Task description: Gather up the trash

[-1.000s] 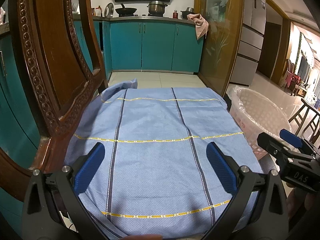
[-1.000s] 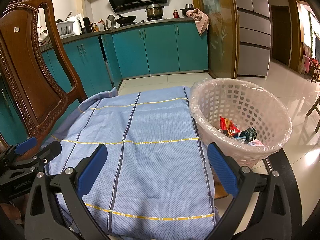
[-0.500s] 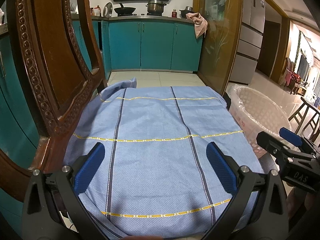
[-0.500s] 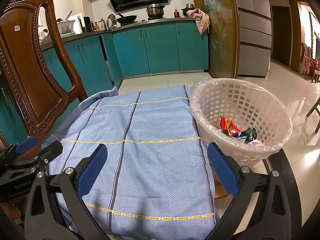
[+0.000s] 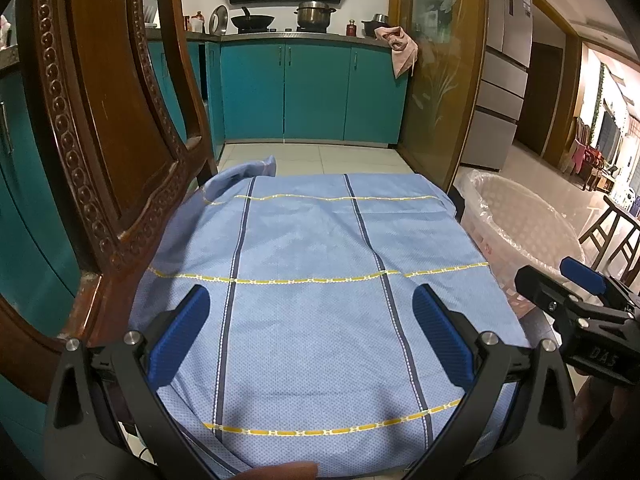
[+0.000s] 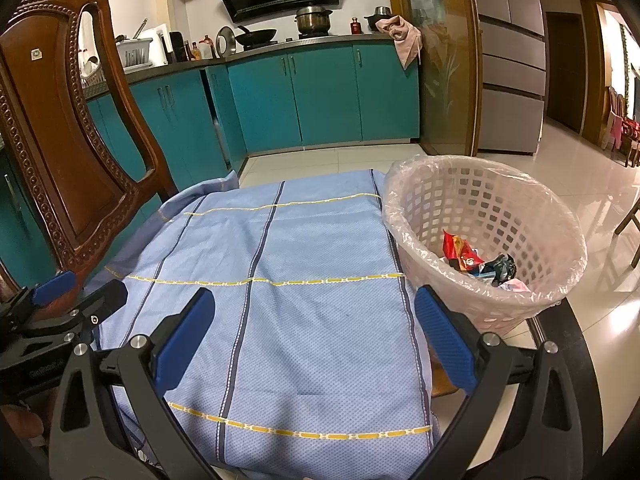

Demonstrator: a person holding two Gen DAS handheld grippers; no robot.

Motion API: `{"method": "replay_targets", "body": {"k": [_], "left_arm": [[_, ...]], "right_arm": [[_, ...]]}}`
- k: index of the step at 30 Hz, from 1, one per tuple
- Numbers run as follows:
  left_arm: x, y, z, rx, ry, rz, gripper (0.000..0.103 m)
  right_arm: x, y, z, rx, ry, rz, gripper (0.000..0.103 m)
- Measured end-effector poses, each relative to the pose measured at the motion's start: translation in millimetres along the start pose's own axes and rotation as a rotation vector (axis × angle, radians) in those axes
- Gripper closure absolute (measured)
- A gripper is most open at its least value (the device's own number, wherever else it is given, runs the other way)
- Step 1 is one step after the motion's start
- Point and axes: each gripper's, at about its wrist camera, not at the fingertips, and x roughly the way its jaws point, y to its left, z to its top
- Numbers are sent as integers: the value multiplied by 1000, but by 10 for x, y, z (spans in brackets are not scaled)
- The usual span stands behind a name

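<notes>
- now the left gripper [image 5: 310, 340] has its jaws spread wide with nothing between the blue pads, poised over the blue cloth [image 5: 320, 280].
- likewise the right gripper [image 6: 314, 340] is spread wide and holds nothing, above the same cloth, with the basket just off its right finger.
- each gripper shows at the edge of the other's view, only partly in frame.
- trash [image 6: 478, 264] lies in the bottom of the white lattice basket [image 6: 520, 216]: a red wrapper leaning up against the near-left wall, a dark crumpled piece to its right, something pale below; no clear long axis to the heap.
- from the left wrist view the basket's inside is hidden; only its rim and clear liner show.
- basket stands upright, mouth up, touching the cloth's right edge.
- cloth is light blue with dark stripes running away and yellow bands across.
- carved wooden chair [image 6: 60, 140] back rises at left; its lower part is cut off.
- teal cabinets [image 5: 312, 88] stand beyond.
</notes>
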Motion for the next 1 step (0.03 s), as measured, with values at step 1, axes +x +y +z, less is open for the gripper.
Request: {"method": "replay_targets", "body": {"k": [1], "left_arm": [[-3,-2,-2,-1,0,2,2]], "right_arm": [[-1,3,0,-1,0,-1,5]]}}
